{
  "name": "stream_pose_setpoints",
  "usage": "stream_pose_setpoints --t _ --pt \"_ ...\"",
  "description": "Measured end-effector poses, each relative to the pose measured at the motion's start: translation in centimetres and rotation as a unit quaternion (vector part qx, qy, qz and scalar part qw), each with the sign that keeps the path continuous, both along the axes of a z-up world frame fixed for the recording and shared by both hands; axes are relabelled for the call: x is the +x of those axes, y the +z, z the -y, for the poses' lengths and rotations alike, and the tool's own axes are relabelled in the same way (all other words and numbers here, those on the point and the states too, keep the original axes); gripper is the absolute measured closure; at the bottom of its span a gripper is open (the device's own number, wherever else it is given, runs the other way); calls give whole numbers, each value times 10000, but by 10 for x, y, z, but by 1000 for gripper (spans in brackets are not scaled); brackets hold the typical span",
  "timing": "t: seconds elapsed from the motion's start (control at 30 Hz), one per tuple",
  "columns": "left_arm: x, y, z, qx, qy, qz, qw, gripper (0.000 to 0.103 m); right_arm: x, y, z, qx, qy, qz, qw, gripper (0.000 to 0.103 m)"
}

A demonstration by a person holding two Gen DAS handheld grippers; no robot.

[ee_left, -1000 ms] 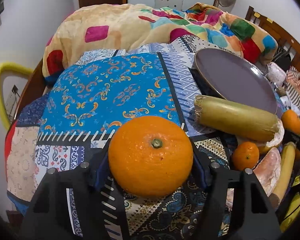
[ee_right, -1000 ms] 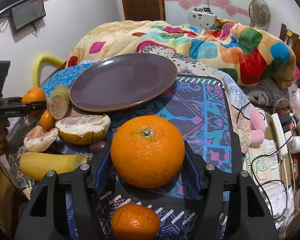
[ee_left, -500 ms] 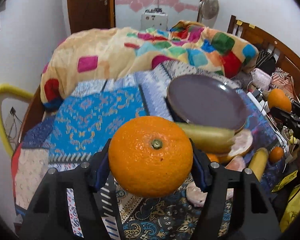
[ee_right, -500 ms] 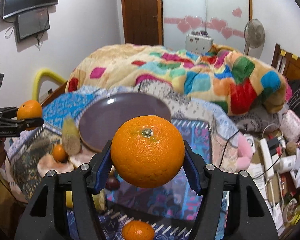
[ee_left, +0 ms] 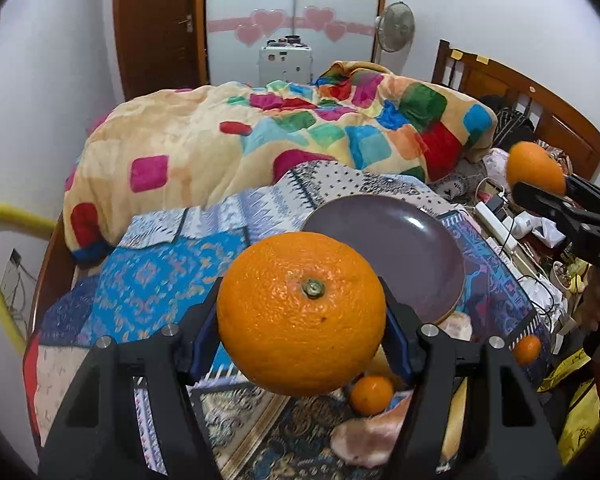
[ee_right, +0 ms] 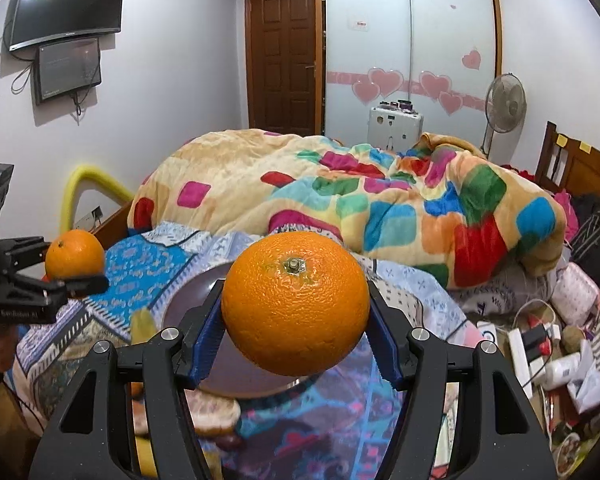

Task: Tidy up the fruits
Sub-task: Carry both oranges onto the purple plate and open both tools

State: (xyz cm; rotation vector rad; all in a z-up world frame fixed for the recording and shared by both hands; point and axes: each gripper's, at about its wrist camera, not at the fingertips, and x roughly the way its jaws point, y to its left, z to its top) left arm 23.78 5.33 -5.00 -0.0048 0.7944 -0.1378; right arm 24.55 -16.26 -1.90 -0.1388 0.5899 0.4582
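Observation:
My left gripper (ee_left: 302,314) is shut on a large orange (ee_left: 300,312) and holds it high above the patterned cloth. My right gripper (ee_right: 296,304) is shut on a second large orange (ee_right: 296,302), also lifted. Each gripper shows in the other's view: the right one with its orange (ee_left: 534,168) at the far right, the left one with its orange (ee_right: 74,254) at the far left. A purple plate (ee_left: 404,248) lies on the cloth below; in the right wrist view the plate (ee_right: 188,292) is mostly hidden behind the orange.
Small oranges (ee_left: 371,395) (ee_left: 527,350), a yellow banana (ee_left: 456,420) and peeled fruit pieces (ee_left: 364,436) lie below the plate. A colourful quilt (ee_left: 284,136) is heaped behind. Cables and chargers (ee_right: 536,340) clutter the right side. A wooden headboard (ee_left: 540,100) stands at right.
Both grippers have risen well above the cloth with their oranges; the plate and loose fruit now look smaller and lower in both views.

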Motion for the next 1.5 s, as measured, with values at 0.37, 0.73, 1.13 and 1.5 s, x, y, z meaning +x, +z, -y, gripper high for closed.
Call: stream_pose_setpoints --t 0.37,0.73,1.13,1.5 --pt "57 -26 14 -98 -20 -442 9990 35 52 -29 -24 -456 109 -512 9976 42" --pt "102 -58 19 -315 -103 -1072 9937 35 90 -65 -32 -798 207 -1421 9864 42" --pt "118 -76 33 -239 -294 -1406 9893 35 100 -87 -31 -766 339 -1909 9780 42" --pt "115 -65 33 -401 -255 -1267 9908 32 87 -84 -38 -859 587 -1865 9769 40"
